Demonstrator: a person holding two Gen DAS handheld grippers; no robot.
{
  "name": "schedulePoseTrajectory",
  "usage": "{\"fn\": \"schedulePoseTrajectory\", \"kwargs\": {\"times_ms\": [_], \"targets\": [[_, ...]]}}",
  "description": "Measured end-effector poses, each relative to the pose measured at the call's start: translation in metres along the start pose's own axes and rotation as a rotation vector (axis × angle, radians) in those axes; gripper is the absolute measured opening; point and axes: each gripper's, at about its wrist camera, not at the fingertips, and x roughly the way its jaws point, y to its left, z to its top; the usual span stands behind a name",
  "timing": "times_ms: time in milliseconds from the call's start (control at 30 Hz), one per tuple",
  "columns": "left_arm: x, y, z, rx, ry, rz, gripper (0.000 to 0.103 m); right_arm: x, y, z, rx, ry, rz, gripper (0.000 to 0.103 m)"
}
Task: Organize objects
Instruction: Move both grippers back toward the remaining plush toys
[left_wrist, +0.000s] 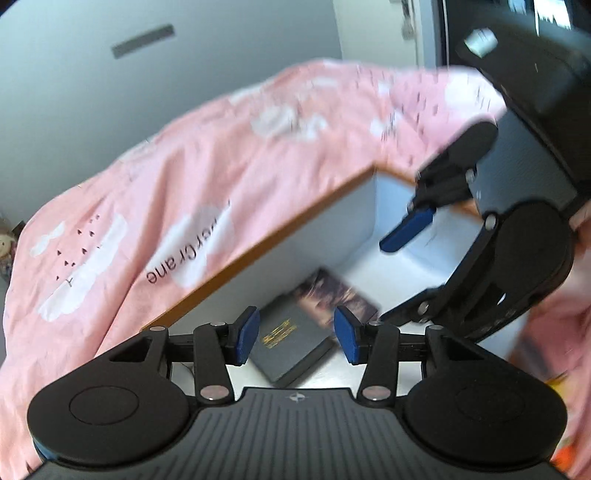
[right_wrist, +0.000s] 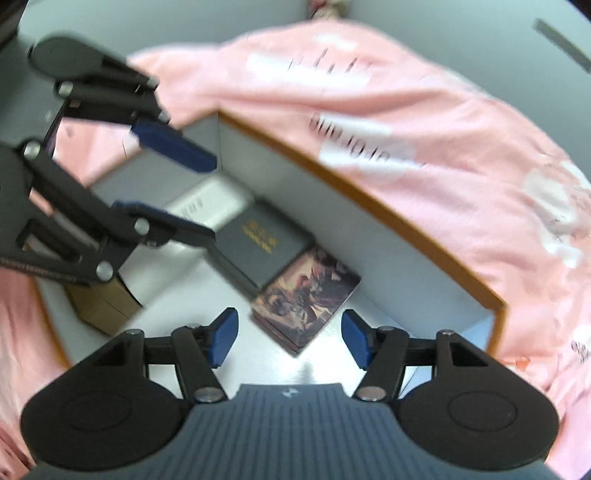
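A dark grey book with gold lettering (left_wrist: 291, 343) (right_wrist: 258, 243) lies flat on the floor of a white box with a wooden rim (left_wrist: 258, 243) (right_wrist: 369, 199). Beside it, corner to corner, lies a book with a picture cover (left_wrist: 332, 299) (right_wrist: 306, 295). My left gripper (left_wrist: 297, 336) (right_wrist: 212, 199) hangs open above the grey book, nothing between its blue pads. My right gripper (right_wrist: 290, 339) (left_wrist: 399, 273) hangs open above the picture book, also empty. Both views are blurred.
A white book or case (right_wrist: 207, 199) lies next to the grey book, and a brown cardboard box (right_wrist: 103, 302) stands in the box's left corner. Pink bedding with white clouds (left_wrist: 184, 177) (right_wrist: 443, 129) surrounds the box. A grey wall is behind.
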Motion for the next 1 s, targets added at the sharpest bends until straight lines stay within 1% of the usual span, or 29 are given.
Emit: {"fn": "schedulePoseTrajectory", "kwargs": {"times_ms": [67, 133, 167, 200, 233, 267, 300, 367, 400, 433, 467, 500, 533, 600, 667, 700, 733, 800, 900, 933, 1000], "targets": [[-0.025, -0.005, -0.003, -0.058, -0.045, -0.008, 0.057, -0.019, 0.017, -0.004, 0.046, -0.054, -0.007, 0.064], [-0.044, -0.003, -0.007, -0.109, -0.067, -0.013, 0.063, -0.041, 0.029, -0.012, 0.096, -0.127, -0.001, 0.072], [-0.054, -0.006, -0.01, -0.139, -0.059, -0.013, 0.064, -0.052, 0.034, -0.018, 0.122, -0.167, 0.002, 0.074], [-0.048, -0.016, -0.006, -0.165, -0.043, -0.01, 0.064, -0.061, 0.043, -0.025, 0.144, -0.202, 0.003, 0.074], [-0.054, -0.022, -0.01, -0.192, -0.031, -0.013, 0.064, -0.069, 0.048, -0.031, 0.165, -0.238, 0.009, 0.074], [-0.054, -0.028, -0.015, -0.216, -0.022, -0.021, 0.064, -0.075, 0.058, -0.034, 0.181, -0.26, 0.011, 0.074], [-0.062, -0.033, -0.014, -0.246, -0.003, -0.022, 0.063, -0.077, 0.064, -0.04, 0.196, -0.278, 0.012, 0.074], [-0.056, -0.038, -0.03, -0.308, 0.029, -0.006, 0.059, -0.09, 0.076, -0.054, 0.217, -0.298, -0.005, 0.073], [-0.047, -0.044, -0.042, -0.341, 0.044, -0.004, 0.052, -0.094, 0.08, -0.062, 0.219, -0.292, -0.011, 0.069], [-0.057, -0.046, -0.051, -0.369, 0.062, -0.011, 0.047, -0.093, 0.084, -0.069, 0.223, -0.279, -0.012, 0.064], [-0.058, -0.051, -0.061, -0.41, 0.077, -0.034, 0.046, -0.093, 0.089, -0.076, 0.237, -0.264, -0.016, 0.054], [-0.056, -0.054, -0.069, -0.447, 0.09, -0.06, 0.046, -0.092, 0.092, -0.083, 0.257, -0.252, -0.016, 0.047], [-0.054, -0.057, -0.076, -0.481, 0.1, -0.076, 0.046, -0.092, 0.097, -0.09, 0.272, -0.243, -0.016, 0.045], [-0.048, -0.065, -0.088, -0.538, 0.117, -0.079, 0.046, -0.088, 0.107, -0.103, 0.281, -0.224, -0.037, 0.039], [-0.047, -0.076, -0.096, -0.548, 0.113, -0.074, 0.046, -0.079, 0.113, -0.113, 0.294, -0.209, -0.066, 0.037], [-0.046, -0.082, -0.098, -0.536, 0.11, -0.075, 0.046, -0.075, 0.115, -0.118, 0.308, -0.201, -0.077, 0.037], [-0.047, -0.087, -0.099, -0.512, 0.106, -0.074, 0.046, -0.066, 0.113, -0.12, 0.327, -0.192, -0.08, 0.037], [-0.047, -0.097, -0.098, -0.458, 0.081, -0.056, 0.049, -0.061, 0.117, -0.129, 0.353, -0.173, -0.08, 0.037], [-0.043, -0.109, -0.094, -0.38, 0.075, -0.036, 0.049, -0.06, 0.123, -0.141, 0.366, -0.143, -0.084, 0.036], [-0.041, -0.111, -0.094, -0.369, 0.079, -0.02, 0.049, -0.059, 0.124, -0.144, 0.371, -0.137, -0.082, 0.035], [-0.036, -0.113, -0.095, -0.359, 0.099, -0.002, 0.049, -0.059, 0.124, -0.147, 0.383, -0.131, -0.083, 0.034]]}}
